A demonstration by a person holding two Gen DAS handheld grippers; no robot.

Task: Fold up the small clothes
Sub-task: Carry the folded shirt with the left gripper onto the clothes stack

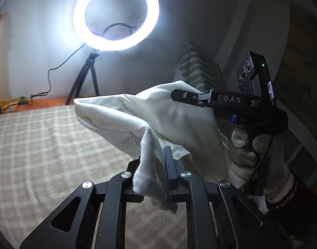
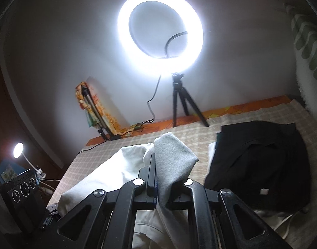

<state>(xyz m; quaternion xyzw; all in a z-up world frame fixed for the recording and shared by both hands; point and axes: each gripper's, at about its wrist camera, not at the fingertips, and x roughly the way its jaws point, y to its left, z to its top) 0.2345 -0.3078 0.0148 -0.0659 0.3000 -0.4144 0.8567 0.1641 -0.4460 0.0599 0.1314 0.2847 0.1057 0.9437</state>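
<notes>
Currently the white cloth is pinched by both the left gripper and the right gripper, each by a thin edge; it could be dropped onto the bed if either edge slips.

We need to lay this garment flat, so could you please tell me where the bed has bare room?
Bare checked beige blanket lies free between the ring light's black tripod and the lifted white cloth garment. The right side is crowded by a black clothes pile.
</notes>
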